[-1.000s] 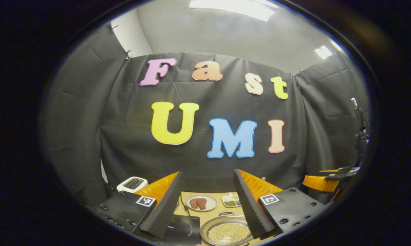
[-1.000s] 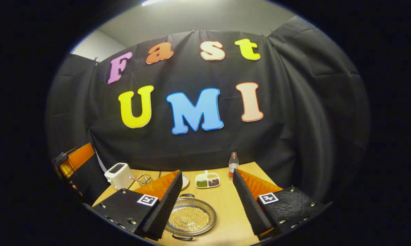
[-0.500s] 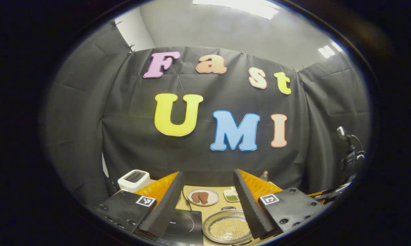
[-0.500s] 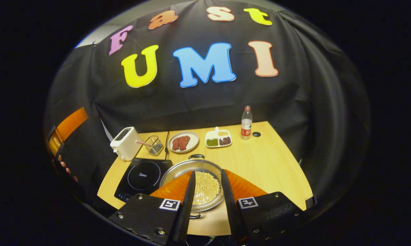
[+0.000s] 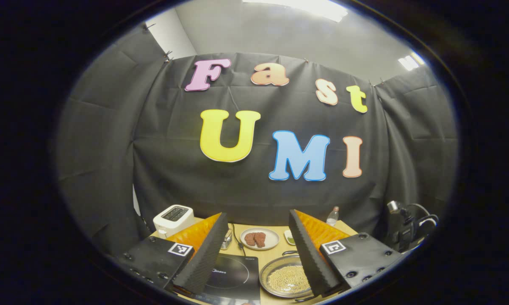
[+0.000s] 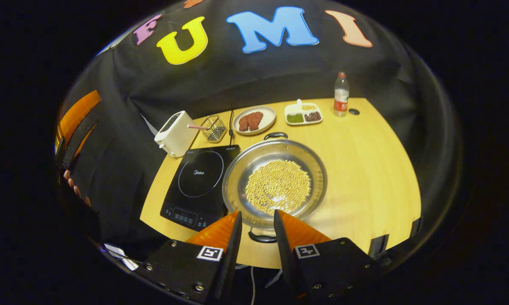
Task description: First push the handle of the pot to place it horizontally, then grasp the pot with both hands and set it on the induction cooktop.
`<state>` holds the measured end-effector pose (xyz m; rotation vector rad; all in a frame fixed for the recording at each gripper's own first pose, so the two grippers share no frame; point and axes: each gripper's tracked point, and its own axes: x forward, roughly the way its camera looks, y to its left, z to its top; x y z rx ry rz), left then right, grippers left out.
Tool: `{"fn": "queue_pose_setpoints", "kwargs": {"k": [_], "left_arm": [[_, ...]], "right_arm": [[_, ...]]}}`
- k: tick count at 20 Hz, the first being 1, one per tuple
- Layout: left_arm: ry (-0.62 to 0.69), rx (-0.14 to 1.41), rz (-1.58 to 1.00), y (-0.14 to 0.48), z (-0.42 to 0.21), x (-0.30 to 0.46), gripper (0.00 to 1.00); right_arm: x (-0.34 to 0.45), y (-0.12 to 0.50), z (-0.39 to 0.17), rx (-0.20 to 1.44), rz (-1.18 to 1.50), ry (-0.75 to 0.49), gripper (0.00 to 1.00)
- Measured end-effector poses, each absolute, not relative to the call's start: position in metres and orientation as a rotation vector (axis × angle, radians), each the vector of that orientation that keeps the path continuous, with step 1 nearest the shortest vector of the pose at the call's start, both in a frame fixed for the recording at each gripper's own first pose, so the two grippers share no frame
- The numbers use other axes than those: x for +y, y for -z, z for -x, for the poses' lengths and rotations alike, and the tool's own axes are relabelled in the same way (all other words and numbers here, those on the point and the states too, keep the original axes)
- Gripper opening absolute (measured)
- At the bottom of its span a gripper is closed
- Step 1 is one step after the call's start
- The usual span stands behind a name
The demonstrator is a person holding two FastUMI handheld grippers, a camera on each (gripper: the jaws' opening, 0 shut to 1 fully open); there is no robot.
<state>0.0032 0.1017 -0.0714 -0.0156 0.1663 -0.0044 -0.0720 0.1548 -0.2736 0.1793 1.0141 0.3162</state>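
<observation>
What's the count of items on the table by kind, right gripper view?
Cookware: 1, pot
Appliances: 2, induction cooktop, toaster
Food dishes: 2, plate, divided tray
Bottles: 1, bottle
Wire baskets: 1, basket
Total: 7

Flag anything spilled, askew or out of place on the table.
Nothing spilled: the beans sit inside the pot. The pot's rim overlaps the cooktop edge instead of sitting centred on it, and a loose bottle cap lies beside the bottle.

We see the pot [image 6: 275, 180] as polished, shiny metal, the induction cooktop [image 6: 199, 182] as glossy black glass, and the table [image 6: 364, 169] as smooth pale wood grain. The toaster [image 6: 176, 133] looks like matt white plastic, the booth wall dull cloth.
</observation>
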Motion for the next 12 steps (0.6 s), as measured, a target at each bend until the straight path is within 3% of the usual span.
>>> {"fn": "queue_pose_setpoints", "kwargs": {"k": [1, 3, 4, 11, 12], "left_arm": [[-0.002, 0.171, 0.015, 0.073, -0.001, 0.106, 0.99], [-0.016, 0.181, 0.018, 0.077, 0.001, 0.116, 0.93], [-0.025, 0.184, 0.020, 0.079, 0.001, 0.122, 0.91], [-0.069, 0.214, 0.032, 0.089, 0.005, 0.154, 0.93], [-0.073, 0.218, 0.033, 0.090, 0.005, 0.158, 0.93]], "right_arm": [[0.155, 0.277, 0.072, 1.036, -0.194, -0.296, 0.47], [0.158, 0.303, 0.073, 1.089, -0.218, -0.258, 0.01], [0.163, 0.309, 0.073, 1.109, -0.222, -0.260, 0.11], [0.184, 0.340, 0.077, 1.211, -0.185, -0.288, 0.09], [0.194, 0.362, 0.079, 1.219, -0.180, -0.296, 0.00]]}}
